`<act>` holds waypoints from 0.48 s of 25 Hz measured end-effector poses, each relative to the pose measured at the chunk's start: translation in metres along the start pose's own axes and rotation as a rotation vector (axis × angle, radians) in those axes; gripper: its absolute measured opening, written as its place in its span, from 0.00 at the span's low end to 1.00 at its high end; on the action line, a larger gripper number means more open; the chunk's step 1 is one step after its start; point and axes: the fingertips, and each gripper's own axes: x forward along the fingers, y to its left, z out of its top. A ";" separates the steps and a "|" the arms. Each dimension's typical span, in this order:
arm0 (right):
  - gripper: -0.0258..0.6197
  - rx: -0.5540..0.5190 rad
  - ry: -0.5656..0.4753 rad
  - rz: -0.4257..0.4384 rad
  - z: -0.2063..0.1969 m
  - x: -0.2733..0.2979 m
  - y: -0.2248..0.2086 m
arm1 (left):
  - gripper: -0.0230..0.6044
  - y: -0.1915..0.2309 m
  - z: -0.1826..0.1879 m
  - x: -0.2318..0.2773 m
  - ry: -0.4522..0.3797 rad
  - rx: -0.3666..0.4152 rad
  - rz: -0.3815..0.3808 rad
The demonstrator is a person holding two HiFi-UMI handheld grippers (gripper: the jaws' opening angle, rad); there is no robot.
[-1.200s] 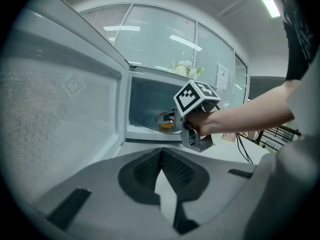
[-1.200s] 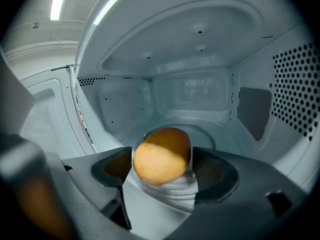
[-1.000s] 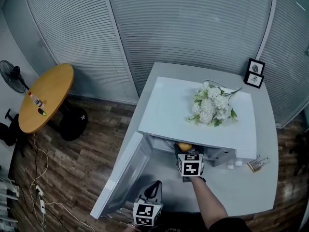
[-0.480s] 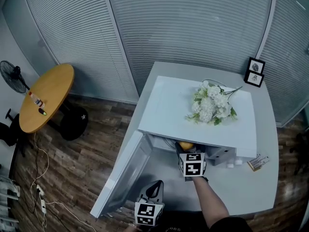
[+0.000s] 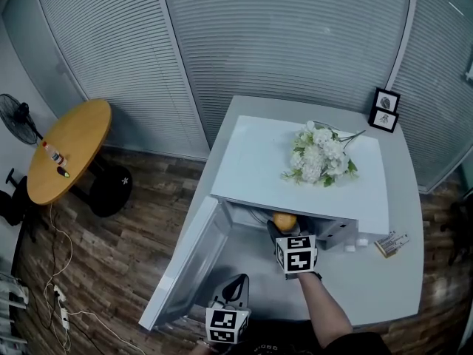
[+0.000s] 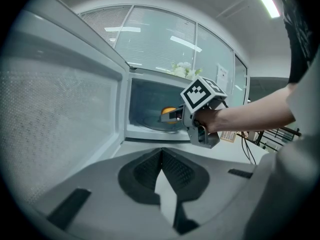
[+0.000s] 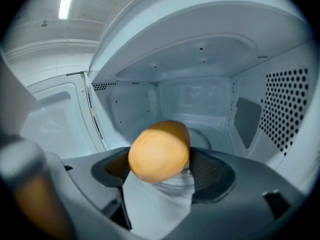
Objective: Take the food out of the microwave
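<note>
Your R gripper (image 7: 160,170) is clamped on the food (image 7: 159,151), a smooth, matte, golden ovoid at the microwave (image 5: 251,161) cavity mouth; its underside is hidden btwn the jaws. L gripper (image 6: 161,156): ribbed jaws pressed together, empty, beside the open door (image 5: 188,265), partly cut off in head view.

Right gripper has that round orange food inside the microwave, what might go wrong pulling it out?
1. The round orange food looks smooth and is pinched only at its sides by the right gripper; it may slip and drop onto the turntable.
2. That gripper sits close under the upper front edge of the microwave; lifting while withdrawing might knock its marker cube there and jolt the food loose.
</note>
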 end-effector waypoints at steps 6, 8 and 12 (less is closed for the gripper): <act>0.60 -0.016 -0.006 0.008 -0.004 -0.017 0.003 | 0.05 0.004 0.004 -0.002 -0.023 0.009 0.004; 0.60 -0.019 -0.010 0.008 -0.004 -0.021 0.003 | 0.05 0.005 0.006 -0.003 -0.031 0.016 0.009; 0.60 -0.024 -0.023 0.021 -0.003 -0.029 0.005 | 0.05 0.004 0.004 -0.006 -0.037 0.019 0.008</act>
